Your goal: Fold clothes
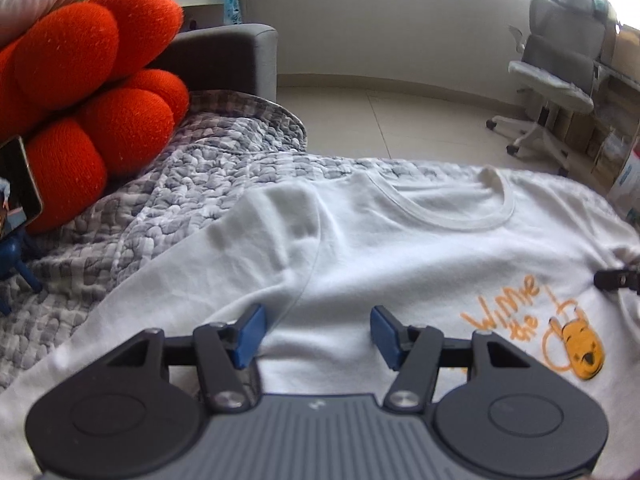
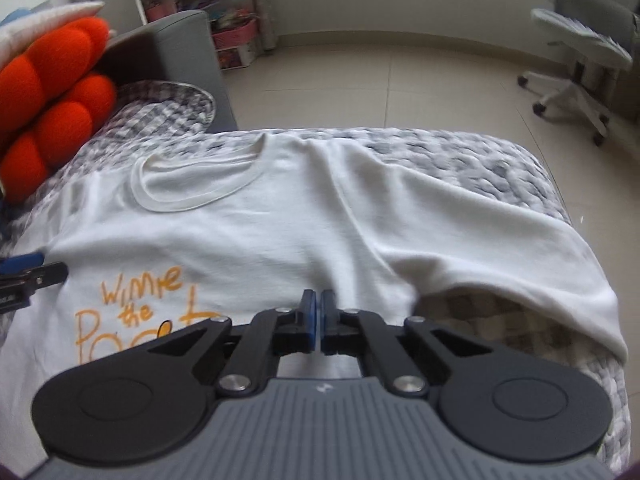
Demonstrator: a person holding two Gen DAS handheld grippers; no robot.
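Left tool (image 1: 314, 336) held low over the white cotton T-shirt with the orange cartoon-bear print (image 1: 360, 248), blue pads wide apart, nothing between them. Right tool (image 2: 319, 326) likewise low over the same shirt (image 2: 280, 220), pads drawn together with only a sliver of gap – whether any cloth is pinched there cannot be told.

Shirt spread front-up on the grey-and-white quilted bed cover (image 1: 160, 184), round neckline (image 1: 452, 208) well ahead of the left tool and slightly to its right, sleeve trailing off ahead-left. Orange lettering and bear face (image 1: 560, 336) just right of the left tool; the same print (image 2: 132, 304) just left of the right tool. Other sleeve (image 2: 500, 240) stretched ahead-right of the right tool – its end draped over the cover's edge.

Each tool's tip visible at the margin of the other's view: right tool (image 1: 618, 280), left tool (image 2: 32, 276).

Plump red-orange knotted cushion (image 1: 92, 92) far left of both. White wheeled office chair (image 2: 580, 60) on the tiled floor (image 2: 380, 80), well ahead to the right.
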